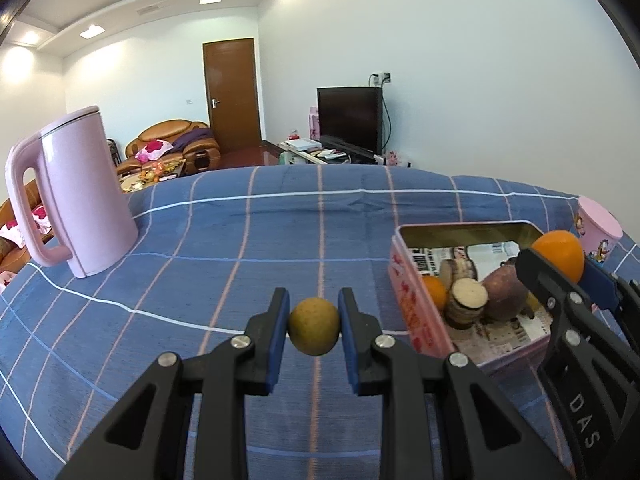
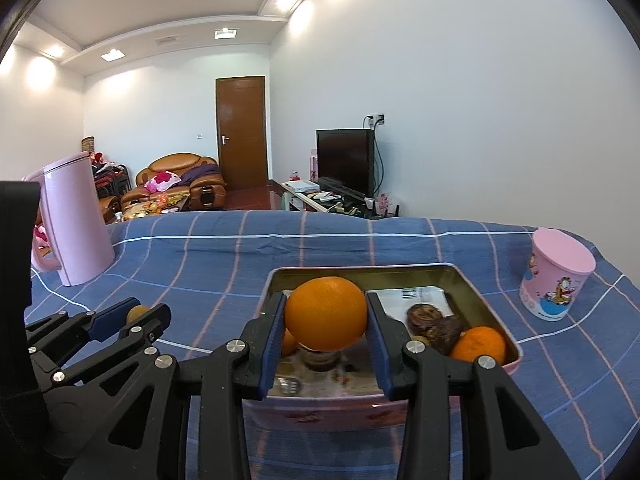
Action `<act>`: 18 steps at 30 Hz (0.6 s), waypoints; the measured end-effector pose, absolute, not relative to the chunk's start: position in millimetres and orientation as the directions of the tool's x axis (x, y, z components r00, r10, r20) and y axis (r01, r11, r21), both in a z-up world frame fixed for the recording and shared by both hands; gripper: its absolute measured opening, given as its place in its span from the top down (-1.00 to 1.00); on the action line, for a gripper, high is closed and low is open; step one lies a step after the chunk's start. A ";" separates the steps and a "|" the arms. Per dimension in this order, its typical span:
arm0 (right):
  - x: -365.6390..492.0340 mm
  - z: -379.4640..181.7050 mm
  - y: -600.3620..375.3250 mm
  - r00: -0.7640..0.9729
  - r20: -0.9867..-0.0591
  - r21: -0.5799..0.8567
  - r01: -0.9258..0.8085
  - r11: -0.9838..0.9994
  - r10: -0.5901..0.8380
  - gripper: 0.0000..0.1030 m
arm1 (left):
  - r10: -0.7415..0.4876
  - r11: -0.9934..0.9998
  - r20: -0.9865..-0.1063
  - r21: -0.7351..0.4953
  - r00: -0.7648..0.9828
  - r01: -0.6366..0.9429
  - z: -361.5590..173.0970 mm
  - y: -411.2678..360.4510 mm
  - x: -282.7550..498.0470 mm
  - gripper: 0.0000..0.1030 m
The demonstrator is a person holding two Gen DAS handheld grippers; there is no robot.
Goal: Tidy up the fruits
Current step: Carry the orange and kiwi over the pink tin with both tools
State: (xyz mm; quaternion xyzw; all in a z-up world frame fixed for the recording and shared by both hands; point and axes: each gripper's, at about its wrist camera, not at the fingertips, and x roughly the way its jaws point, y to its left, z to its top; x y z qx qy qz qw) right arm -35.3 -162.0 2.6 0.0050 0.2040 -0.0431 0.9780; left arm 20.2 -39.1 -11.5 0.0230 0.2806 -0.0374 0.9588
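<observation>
Over the tin (image 2: 460, 280): right claw (image 2: 326, 322) grasping an orange (image 2: 326, 312), hiding fruit beneath; left claw (image 1: 314, 326) clenched on a yellowish fruit (image 1: 314, 326).

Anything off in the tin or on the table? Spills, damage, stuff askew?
Nothing spilled or damaged. Only oddity: the pink tin holds cut brown root pieces among oranges. Kettle and cup stand upright.

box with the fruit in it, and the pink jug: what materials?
Box: looks like sheet-metal tin, with a shiny gold-toned inner wall, thin rolled rim and printed pink outside. Paper lines its bottom.
Pink jug: probably plastic or coated metal, smooth satin with soft highlights; can't tell which.
</observation>
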 end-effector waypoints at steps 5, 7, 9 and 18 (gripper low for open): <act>-38.3 3.2 -180.4 0.912 -0.397 -0.017 0.103 0.995 -0.102 0.21 | -0.074 0.994 -0.543 0.023 0.836 0.103 -11.3 -53.4 18.3 0.49; -38.5 3.5 -186.6 0.911 -0.396 -0.018 0.113 0.993 -0.111 0.21 | -0.083 0.993 -0.539 0.021 0.838 0.113 -10.6 -60.5 16.6 0.49; -38.9 3.7 -192.9 0.910 -0.396 -0.018 0.122 0.992 -0.119 0.21 | -0.096 0.992 -0.537 0.020 0.838 0.126 -10.7 -65.8 16.7 0.49; -39.7 6.0 -220.9 0.906 -0.396 -0.022 0.155 0.988 -0.151 0.21 | -0.139 0.986 -0.527 0.008 0.839 0.168 -8.3 -97.0 17.4 0.49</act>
